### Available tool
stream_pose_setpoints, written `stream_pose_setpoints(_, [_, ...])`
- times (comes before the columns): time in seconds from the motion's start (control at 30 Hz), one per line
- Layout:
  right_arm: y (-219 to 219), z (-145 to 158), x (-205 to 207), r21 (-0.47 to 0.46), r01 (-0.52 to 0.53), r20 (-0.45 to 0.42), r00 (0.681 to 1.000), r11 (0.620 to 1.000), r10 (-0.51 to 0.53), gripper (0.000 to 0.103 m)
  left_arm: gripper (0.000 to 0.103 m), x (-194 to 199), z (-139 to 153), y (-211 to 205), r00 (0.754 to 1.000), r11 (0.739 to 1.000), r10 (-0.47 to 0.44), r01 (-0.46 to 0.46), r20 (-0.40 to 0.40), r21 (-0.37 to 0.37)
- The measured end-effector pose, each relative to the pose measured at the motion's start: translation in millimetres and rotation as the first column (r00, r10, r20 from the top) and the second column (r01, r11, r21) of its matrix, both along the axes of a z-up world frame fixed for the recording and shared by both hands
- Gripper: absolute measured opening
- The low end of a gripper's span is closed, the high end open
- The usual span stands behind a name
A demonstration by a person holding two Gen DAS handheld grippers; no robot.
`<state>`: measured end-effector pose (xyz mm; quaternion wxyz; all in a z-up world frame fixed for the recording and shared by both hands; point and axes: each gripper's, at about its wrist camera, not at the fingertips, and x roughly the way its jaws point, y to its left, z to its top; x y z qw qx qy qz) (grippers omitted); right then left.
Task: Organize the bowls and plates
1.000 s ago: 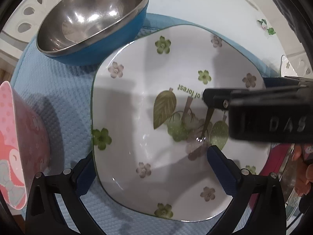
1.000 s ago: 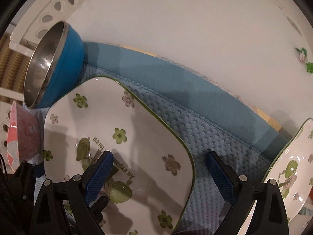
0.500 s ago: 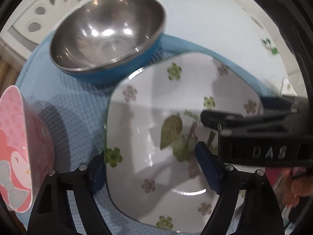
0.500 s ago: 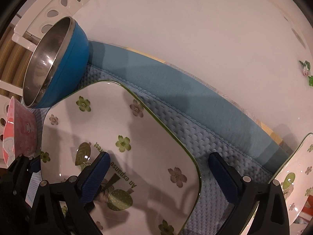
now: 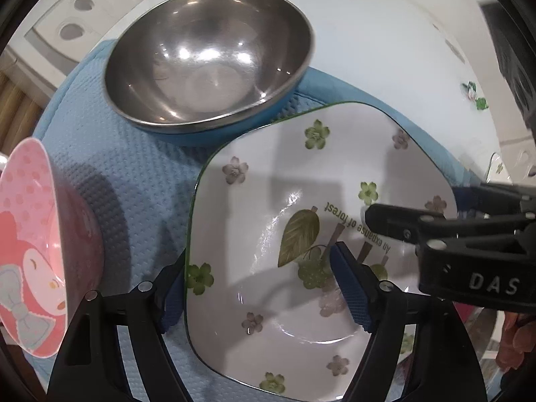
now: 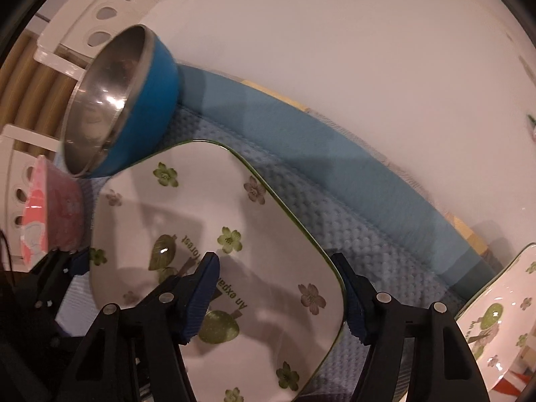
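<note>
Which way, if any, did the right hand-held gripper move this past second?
Yes: right hand-held gripper jaws have just been closing across the floral plate's rim; the outer finger came in off the blue mat.

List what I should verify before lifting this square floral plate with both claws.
1. Left claw straddles the floral plate rim: ok. Its jaws have just been closing with the rim between them.
2. Right claw straddles the opposite rim: ok. Its jaws have just been closing too.
3. Both claws clamped on the rim: not ok, a gap shows at the inner pads.
4. Plate empty and flat on the blue mat: ok.
5. Steel bowl clear of the plate's far corner: cannot tell, they look very close.
6. Pink bowl apart from the left claw: ok, though near.
</note>
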<state>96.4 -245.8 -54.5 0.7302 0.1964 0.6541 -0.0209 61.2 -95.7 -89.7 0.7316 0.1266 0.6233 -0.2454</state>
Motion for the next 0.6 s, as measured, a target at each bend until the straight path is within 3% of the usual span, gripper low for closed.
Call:
stream_pose_setpoints(0.27, [-33.8,9.1,-22.6,0.128,0.078,0.018,0.997,0.989,-0.081,0.066,0.075,5.7,18.1,9.6,0.995,0.995,-0.095,0.095,0.022,0.003])
stream_pose_setpoints(0.6, [-41.5,24.4,-33.1,0.139,0.081,0.037,0.995,0.987,-0.087,0.065,0.075,13.4,36.8,25.5,0.995,0.995,-0.095,0.096,0.027,-0.031])
